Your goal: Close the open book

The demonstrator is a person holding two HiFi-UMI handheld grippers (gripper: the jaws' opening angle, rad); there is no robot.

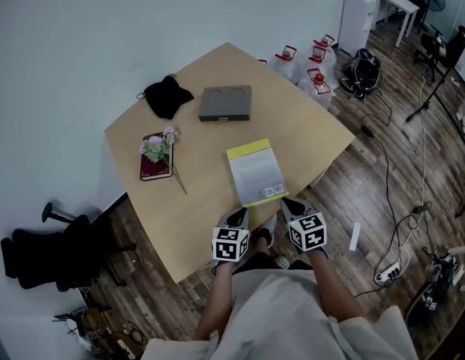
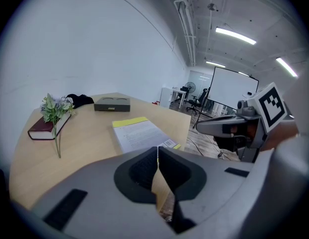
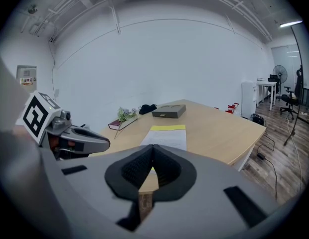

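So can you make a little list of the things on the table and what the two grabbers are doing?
table: light wood
yellow-and-white book: flat near the grippers, looks closed
red book: closed, flowers lying on it
grey box: far side, two round dents
black cloth: beside the grey box
left gripper: shut, empty
right gripper: shut, empty

No word or number could be read anywhere. The book [image 1: 255, 172] on the desk [image 1: 210, 201] carried lines of small print under a yellow band [image 1: 247, 150]. A barcode label [image 1: 274, 192] sat at the book's near corner; both were too small to make out. Near that end of the book, the two marker cubes [image 1: 230, 244] bore only black-and-white squares, no letters. In the right gripper view, a wall sign [image 3: 26, 73] far left of the book showed blurred red marks.
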